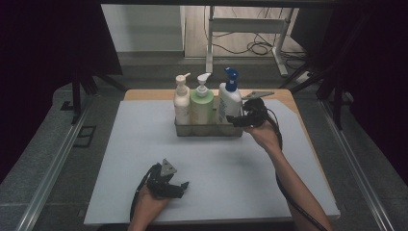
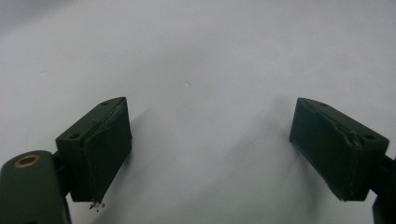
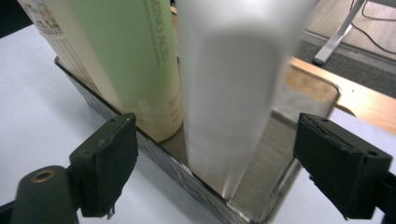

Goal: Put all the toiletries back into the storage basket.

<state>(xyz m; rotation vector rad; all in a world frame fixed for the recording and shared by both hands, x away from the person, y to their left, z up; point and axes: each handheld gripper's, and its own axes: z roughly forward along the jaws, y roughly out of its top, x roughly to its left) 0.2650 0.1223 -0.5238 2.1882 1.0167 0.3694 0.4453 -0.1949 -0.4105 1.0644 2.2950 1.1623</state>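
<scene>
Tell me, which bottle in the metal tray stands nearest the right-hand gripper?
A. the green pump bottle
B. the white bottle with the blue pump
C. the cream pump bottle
B: the white bottle with the blue pump stands at the metal tray's right end, beside the open right gripper.

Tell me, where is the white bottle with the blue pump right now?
The blue-pump bottle stands at the right end of the metal tray, beside the green bottle, by the right gripper.

Three pump bottles (image 1: 202, 103) stand in one metal tray (image 1: 208, 131); two claws (image 1: 180, 185) are present.
</scene>
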